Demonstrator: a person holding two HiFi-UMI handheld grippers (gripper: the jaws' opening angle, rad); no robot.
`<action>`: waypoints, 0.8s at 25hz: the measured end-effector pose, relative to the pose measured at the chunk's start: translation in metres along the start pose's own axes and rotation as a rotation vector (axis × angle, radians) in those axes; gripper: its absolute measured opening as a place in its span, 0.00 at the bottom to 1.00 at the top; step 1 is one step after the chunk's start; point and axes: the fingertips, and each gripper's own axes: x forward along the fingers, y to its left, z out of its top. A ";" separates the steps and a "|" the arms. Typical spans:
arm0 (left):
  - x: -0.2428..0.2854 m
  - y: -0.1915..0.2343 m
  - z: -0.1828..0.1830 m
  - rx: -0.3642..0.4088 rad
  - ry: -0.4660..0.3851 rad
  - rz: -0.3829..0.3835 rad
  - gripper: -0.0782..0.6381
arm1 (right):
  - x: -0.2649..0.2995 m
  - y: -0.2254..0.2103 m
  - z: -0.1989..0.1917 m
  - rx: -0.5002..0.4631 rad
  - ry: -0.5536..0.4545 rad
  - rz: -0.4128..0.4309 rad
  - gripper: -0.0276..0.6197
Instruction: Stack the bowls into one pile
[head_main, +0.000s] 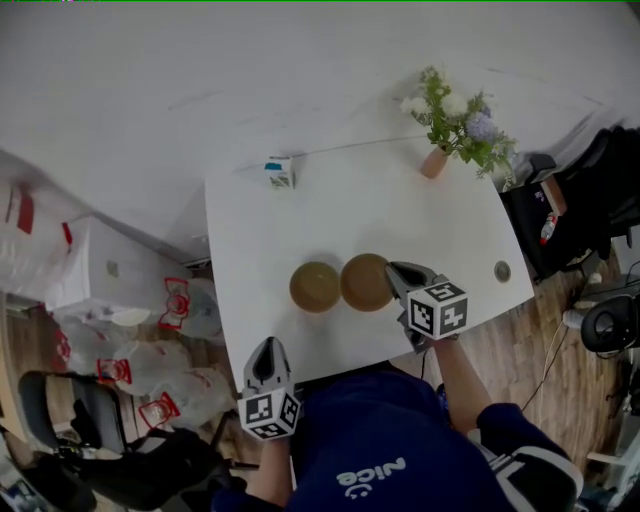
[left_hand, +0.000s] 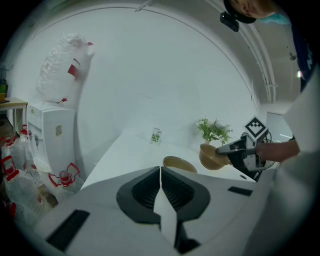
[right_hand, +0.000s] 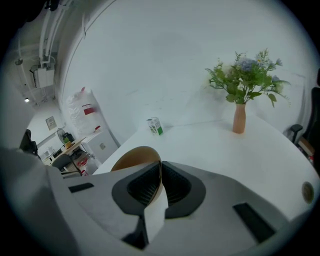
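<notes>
I'm pinching the rim of a brown bowl (head_main: 365, 282) in my right gripper (head_main: 395, 272), holding it clear of the table (head_main: 300, 210). The second bowl (head_main: 315, 287) is sitting just to its left, near the front edge, so I'm judging the carry runs leftward. My left gripper (head_main: 267, 360) is hanging closed and empty.

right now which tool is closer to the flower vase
Right. The right tool, shut on a bowl by its rim, is over the table in front of the vase; the left tool hangs at the table's near edge, diagonally across from it.
</notes>
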 end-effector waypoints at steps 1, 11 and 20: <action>-0.002 0.001 -0.001 0.003 -0.001 0.000 0.15 | 0.005 0.007 0.000 -0.007 0.004 0.013 0.10; -0.025 0.033 0.003 0.011 -0.046 0.065 0.14 | 0.045 0.059 0.000 -0.025 0.023 0.104 0.10; -0.036 0.057 0.008 0.053 -0.073 0.094 0.14 | 0.073 0.079 -0.007 -0.022 0.045 0.106 0.10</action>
